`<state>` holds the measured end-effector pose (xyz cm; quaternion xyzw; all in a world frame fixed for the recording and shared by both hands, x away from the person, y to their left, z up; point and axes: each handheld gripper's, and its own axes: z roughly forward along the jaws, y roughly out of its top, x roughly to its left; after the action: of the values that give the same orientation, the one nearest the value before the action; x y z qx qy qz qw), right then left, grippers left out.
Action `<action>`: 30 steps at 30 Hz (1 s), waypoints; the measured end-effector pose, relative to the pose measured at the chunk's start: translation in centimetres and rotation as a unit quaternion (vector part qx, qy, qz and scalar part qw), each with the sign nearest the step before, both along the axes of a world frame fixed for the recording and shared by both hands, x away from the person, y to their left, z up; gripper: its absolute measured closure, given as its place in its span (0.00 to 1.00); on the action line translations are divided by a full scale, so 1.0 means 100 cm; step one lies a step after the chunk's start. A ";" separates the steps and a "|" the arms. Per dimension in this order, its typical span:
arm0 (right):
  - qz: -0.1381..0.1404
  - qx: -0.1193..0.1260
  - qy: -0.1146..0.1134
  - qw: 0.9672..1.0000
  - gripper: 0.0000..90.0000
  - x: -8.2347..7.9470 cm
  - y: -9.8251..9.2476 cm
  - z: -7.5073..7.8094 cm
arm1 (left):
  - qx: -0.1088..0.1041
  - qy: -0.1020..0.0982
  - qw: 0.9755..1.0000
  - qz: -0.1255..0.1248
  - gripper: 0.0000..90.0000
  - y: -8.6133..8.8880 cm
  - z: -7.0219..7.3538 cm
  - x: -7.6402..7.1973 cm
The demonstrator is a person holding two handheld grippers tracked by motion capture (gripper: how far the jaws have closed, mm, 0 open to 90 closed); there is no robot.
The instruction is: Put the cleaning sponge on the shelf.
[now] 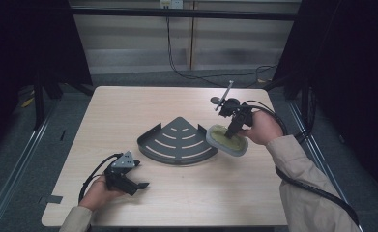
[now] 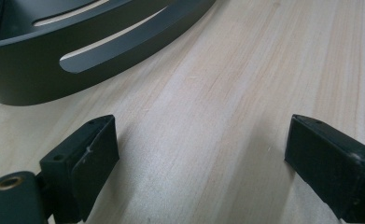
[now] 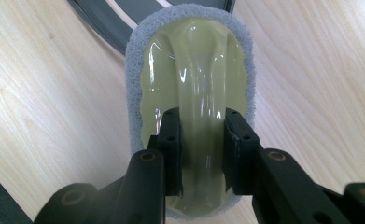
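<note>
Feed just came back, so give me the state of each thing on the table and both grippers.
scrubbing pad: held by its pale green handle ridge, tilted, far edge at the rack's rim.
corner rack: flat on the table, nothing in it.
right gripper: shut on the pad's handle.
left gripper: open, low over bare table near the rack.

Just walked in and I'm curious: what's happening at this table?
A person is working with a handheld gripper in each hand. The right gripper is shut on the ridge of a pale green scrubbing sponge, holding it at the edge of a dark slotted corner rack. The left gripper rests open on the wooden table, near the rack.
</note>
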<state>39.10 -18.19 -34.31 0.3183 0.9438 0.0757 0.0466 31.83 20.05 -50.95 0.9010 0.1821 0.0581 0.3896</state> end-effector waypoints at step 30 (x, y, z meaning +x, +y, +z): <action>-0.039 0.011 -0.017 0.999 0.80 0.024 0.020 0.003 | 0.002 -0.001 1.000 -0.001 0.10 0.000 0.000 0.000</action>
<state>41.47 -16.14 -34.05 0.3543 0.9288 0.0893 0.0622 31.84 20.05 -50.94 0.9018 0.1805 0.0584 0.3882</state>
